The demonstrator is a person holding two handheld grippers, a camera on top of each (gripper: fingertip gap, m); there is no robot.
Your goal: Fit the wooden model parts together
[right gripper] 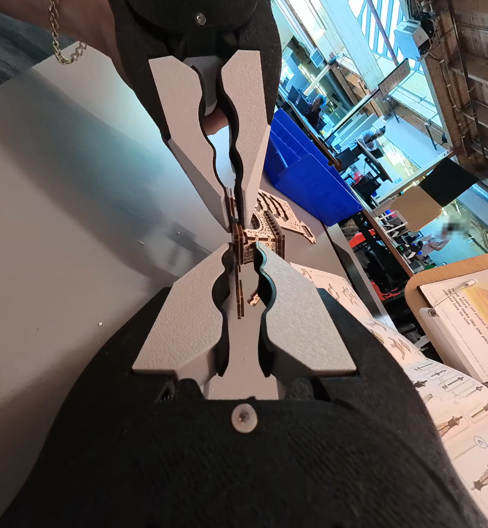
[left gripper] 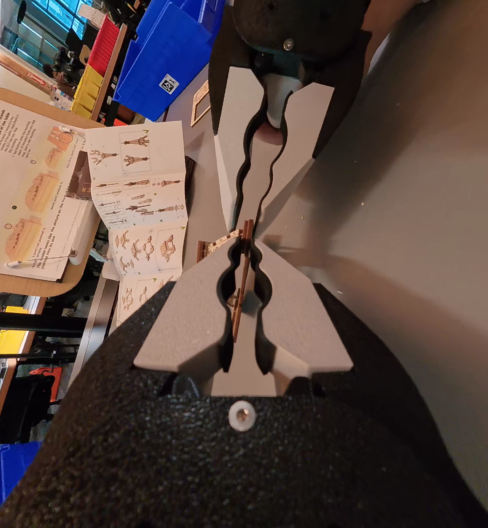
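Observation:
My two grippers meet tip to tip above the grey table (left gripper: 408, 200). My left gripper (left gripper: 246, 243) is shut on a thin flat wooden part (left gripper: 241, 285) seen edge-on between its fingers. My right gripper (right gripper: 242, 248) is shut on a wooden part (right gripper: 238, 291) joined to a lattice tower section (right gripper: 268, 231). The right gripper (left gripper: 248, 224) faces me from above in the left wrist view, and the left gripper (right gripper: 234, 218) does the same in the right wrist view. The two held parts touch at the tips. How they interlock is hidden by the fingers.
Folded instruction sheets (left gripper: 142, 183) lie on the table beside a board with clipped pages (left gripper: 28, 183). Blue bins (left gripper: 165, 63) stand at the table's back. A cut-out wooden sheet (left gripper: 201, 105) and a flat lattice piece (right gripper: 283, 211) lie near them. People sit far off. My two grippers' fingertips are within a few centimetres of each other.

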